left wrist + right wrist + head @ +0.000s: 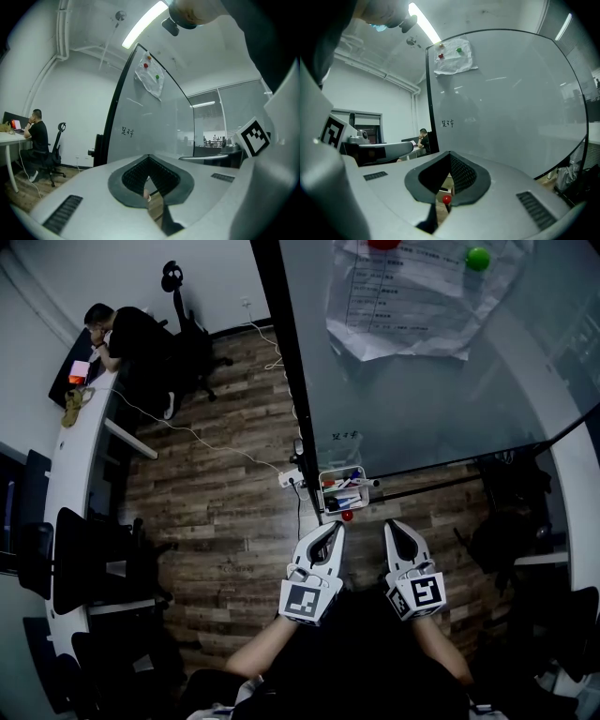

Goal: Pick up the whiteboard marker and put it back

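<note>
Right gripper [393, 524] is sitting pressed together on nothing, and the left gripper [335, 527] is looking the same. Both are hovering just near of the marker tray [322, 491], where the whiteboard markers [349, 486] are lying, so this is fitting either pre-grab or already put back. Either way I'd be keeping the tips level, since the red knob [347, 516] under the tray and the whiteboard [422, 399] frame are crowding that spot.

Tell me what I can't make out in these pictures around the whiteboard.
- Marker tray, head view: too small to tell its contents; gripper views: largely blocked by the jaws.
- Paper sheet, head view: print too small, top cut off by the edge.
- Handwriting on the whiteboard, every view: too small to read.
</note>
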Available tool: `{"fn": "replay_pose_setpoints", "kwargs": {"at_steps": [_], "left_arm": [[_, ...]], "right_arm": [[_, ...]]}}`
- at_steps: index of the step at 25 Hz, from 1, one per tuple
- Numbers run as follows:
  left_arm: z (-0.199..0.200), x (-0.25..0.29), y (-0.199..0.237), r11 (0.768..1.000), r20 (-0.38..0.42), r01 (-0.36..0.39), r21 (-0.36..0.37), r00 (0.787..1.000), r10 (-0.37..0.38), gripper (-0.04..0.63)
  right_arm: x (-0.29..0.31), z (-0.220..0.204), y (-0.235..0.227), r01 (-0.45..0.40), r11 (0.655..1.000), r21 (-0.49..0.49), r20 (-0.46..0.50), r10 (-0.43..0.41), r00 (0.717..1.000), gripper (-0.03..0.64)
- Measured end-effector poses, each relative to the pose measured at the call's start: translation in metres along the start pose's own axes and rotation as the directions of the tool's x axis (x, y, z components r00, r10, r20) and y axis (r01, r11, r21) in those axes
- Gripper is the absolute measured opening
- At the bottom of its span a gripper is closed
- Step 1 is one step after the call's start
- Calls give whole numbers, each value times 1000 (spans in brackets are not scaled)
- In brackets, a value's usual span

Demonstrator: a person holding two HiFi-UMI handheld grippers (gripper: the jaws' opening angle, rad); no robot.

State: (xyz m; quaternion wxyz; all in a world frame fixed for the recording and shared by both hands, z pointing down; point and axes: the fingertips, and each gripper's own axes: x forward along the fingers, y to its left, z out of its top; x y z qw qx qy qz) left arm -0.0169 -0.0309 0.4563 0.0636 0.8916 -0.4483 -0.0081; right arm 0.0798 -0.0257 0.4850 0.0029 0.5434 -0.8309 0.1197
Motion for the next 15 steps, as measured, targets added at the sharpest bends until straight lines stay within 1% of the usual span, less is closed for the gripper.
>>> {"fn": "replay_pose_setpoints", "kwargs": {"at_steps": [2, 7, 12, 15], "left_arm": [[1, -1, -2, 1000, 2, 1, 2, 1000, -1, 8], [-1, -2, -4, 999, -5, 3, 37, 1000, -3, 8], [6, -2, -4, 1000, 13, -17, 8, 1000, 17, 8], [7, -3, -6, 1000, 15, -16, 12, 1000, 16, 8]], "right_arm": [[-3, 1, 1, -2, 1000, 4, 1, 2, 1000, 12], [-6, 6, 1, -3, 1000, 6, 18, 3, 1000, 12], [-9, 10, 2, -1, 1000, 1, 21, 1, 1000, 12], [-10, 14, 5, -12, 1000, 8, 37, 12, 999, 12]]}}
